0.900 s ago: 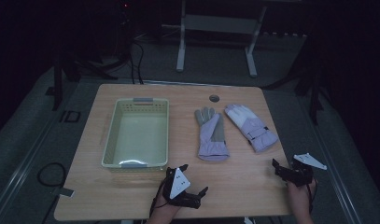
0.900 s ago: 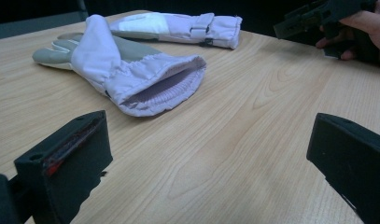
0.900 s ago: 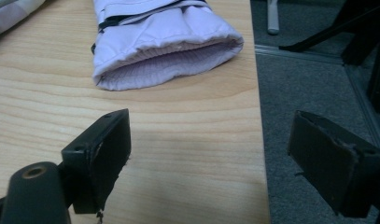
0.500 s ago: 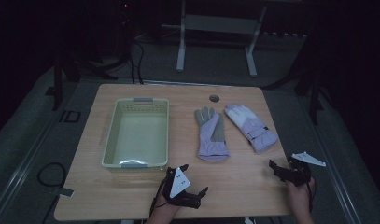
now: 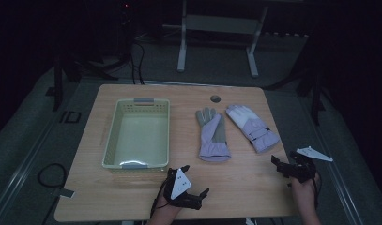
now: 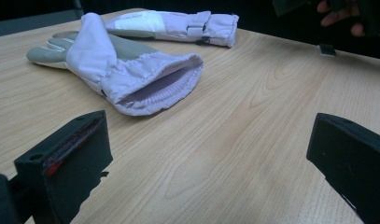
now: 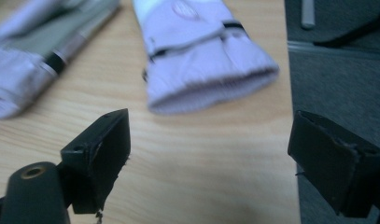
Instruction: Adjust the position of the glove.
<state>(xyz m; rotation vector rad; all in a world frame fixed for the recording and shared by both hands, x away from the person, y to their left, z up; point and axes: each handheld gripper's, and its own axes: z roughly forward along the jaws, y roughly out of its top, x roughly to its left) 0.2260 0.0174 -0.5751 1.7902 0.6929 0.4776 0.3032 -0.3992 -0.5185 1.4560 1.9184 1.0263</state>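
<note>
While both grippers' jaws gape wide, two lilac gloves (image 5: pixel 214 136) lie flat, cuffs toward them.

A pair of padded lilac winter gloves lies flat on the light wooden table, right of a pale green plastic basket (image 5: pixel 137 133) that stands empty. The nearer lilac glove with grey palm and fingers (image 5: pixel 212 133) lies palm-up, fingers pointing away, its ribbed cuff gaping open toward the table's near edge. The second lilac glove with a white back panel and black strap (image 5: pixel 252 126) lies just beside it to the right, angled, cuff toward the right edge.
</note>
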